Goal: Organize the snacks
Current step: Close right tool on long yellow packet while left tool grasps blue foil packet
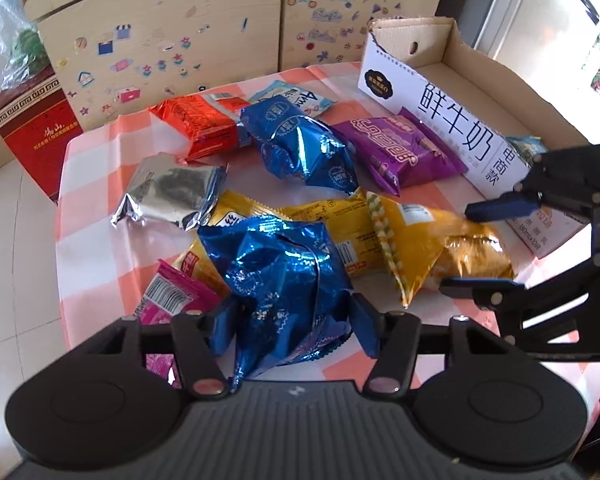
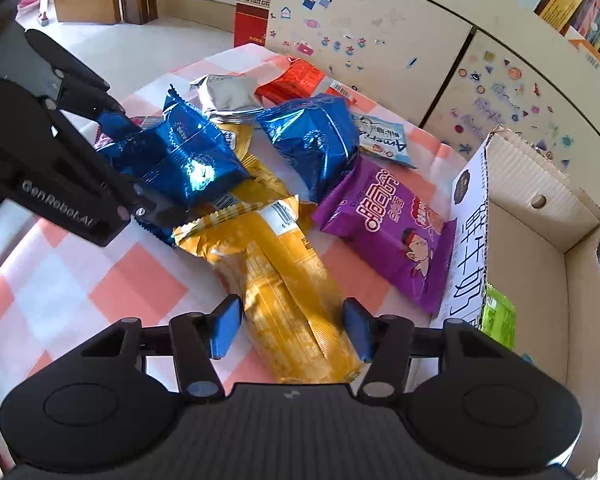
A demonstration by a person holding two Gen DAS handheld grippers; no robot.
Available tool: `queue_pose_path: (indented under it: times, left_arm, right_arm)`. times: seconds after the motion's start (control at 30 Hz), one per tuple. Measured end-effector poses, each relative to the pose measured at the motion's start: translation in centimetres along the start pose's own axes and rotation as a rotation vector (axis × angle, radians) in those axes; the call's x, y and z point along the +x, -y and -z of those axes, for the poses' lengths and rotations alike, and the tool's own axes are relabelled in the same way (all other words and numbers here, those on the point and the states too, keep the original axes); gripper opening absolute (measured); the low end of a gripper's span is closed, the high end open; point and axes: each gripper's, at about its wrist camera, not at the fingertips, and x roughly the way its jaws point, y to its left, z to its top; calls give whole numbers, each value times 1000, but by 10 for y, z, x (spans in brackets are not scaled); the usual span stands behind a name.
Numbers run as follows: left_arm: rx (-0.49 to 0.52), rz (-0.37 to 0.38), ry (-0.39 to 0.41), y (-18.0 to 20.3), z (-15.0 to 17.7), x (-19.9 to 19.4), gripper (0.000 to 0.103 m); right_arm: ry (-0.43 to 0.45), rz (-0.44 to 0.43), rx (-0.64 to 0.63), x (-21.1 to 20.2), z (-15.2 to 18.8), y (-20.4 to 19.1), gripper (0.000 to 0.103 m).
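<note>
Snack packets lie heaped on an orange-and-white checked tablecloth (image 1: 92, 240). My left gripper (image 1: 296, 316) is shut on a crumpled blue foil packet (image 1: 276, 272), with a pad pressing each side. The right wrist view shows the same grip (image 2: 132, 164) on that blue packet (image 2: 188, 152). My right gripper (image 2: 292, 328) is shut on the near end of a long yellow packet (image 2: 284, 280). From the left wrist view its fingers (image 1: 484, 246) straddle that yellow packet (image 1: 440, 240). An open cardboard box (image 2: 540, 248) stands to the right, with a green packet (image 2: 498, 316) inside.
Loose on the cloth are a second blue packet (image 1: 300, 148), a purple one (image 1: 400, 148), an orange-red one (image 1: 196, 124), a silver one (image 1: 172, 188), a pink one (image 1: 168, 292) and another yellow one (image 1: 332, 220). A stickered cabinet (image 1: 160, 20) stands behind the table.
</note>
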Motion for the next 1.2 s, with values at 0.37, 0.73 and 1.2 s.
queue_pose_path:
  times: [0.37, 0.73, 1.2]
  left_arm:
    - [-15, -31, 3, 1, 0, 14, 71]
    - [4, -29, 40, 4, 1, 1, 54]
    - [-44, -37, 140, -2, -5, -26, 54]
  right_arm:
    - [0, 37, 15, 23, -4, -7, 77]
    - [38, 25, 53, 3, -3, -5, 64]
    - [132, 84, 130, -22, -5, 4, 64]
